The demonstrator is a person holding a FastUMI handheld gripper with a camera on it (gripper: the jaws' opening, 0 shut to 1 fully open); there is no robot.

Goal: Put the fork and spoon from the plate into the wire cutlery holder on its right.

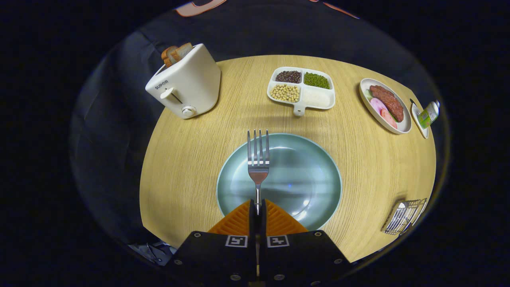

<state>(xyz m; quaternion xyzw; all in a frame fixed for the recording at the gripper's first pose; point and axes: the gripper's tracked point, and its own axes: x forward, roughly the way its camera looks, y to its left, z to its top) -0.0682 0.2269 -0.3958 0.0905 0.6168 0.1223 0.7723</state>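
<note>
The gripper (257,207) is closed on the handle of the fork (258,159): both fingers press on the thin metal stem from the two sides, with no visible gap between them. The fork points forward, away from the fingers, with its four tines ahead and its head above the pale green plate (303,179). I cannot tell if the fork is lifted from the plate or touches it. The plate is just ahead of the fingers, on a round wooden table (191,159), and the visible part of its surface is bare.

The wire cutlery holder (404,217) stands at the right of the plate, near the table edge, well apart from the fork.

Beyond the plate there is a white divided dish (299,107) with four compartments: dark beans, green beans, yellow soybeans and white rice. To the left of it stands a white toaster (187,83) with slices of bread (176,53) in the slot. To the right lies an oval plate (384,104) with meat and pink slices, and beside it a small dish with a little green bottle (429,113).
</note>
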